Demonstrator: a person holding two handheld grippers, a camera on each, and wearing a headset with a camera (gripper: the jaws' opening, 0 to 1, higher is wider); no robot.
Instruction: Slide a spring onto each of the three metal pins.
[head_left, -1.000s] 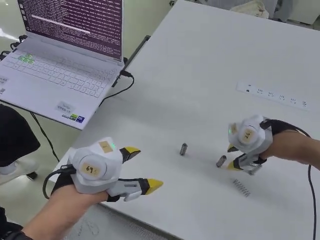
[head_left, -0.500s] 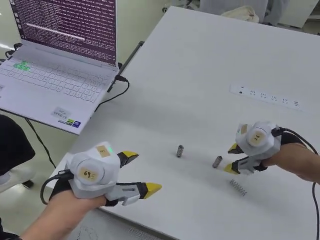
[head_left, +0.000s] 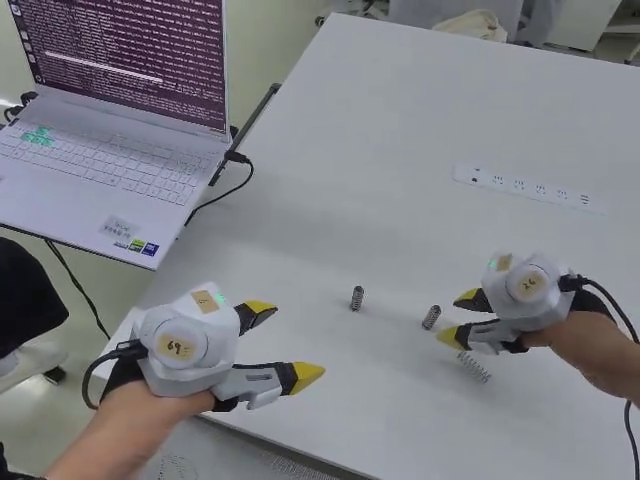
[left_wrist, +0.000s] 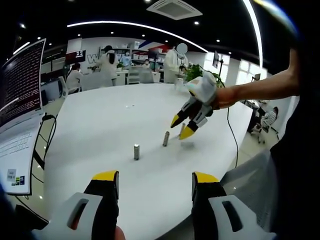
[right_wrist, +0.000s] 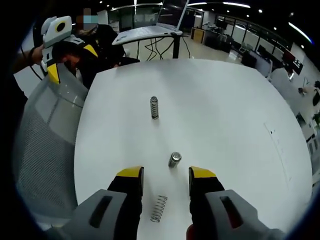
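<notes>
Hovering low over the table (head_left: 400, 150), your right gripper (head_left: 458, 316) has its jaws parted and empty. Take as your landmark the pin (right_wrist: 174, 159) standing just ahead of those jaws, in line with the gap between them. The spring (right_wrist: 158, 208) lies flat on the table on your side of that pin, under the gap and back from the yellow tips. Its long axis runs roughly along the jaws' reach, pointing toward the pin. Beyond the pin, well apart from it, stands a second pin (right_wrist: 154, 107) that seems to wear a coil. The landmark pin looks smooth, though it is too small to tell for sure that it is bare. Your left gripper (head_left: 283, 342) is likewise open and empty, well away from the pin, out past the second pin. Your right gripper is much the nearer to the spring, so the pick-up looks like its job: draw back, lower, and close across the coil.
</notes>
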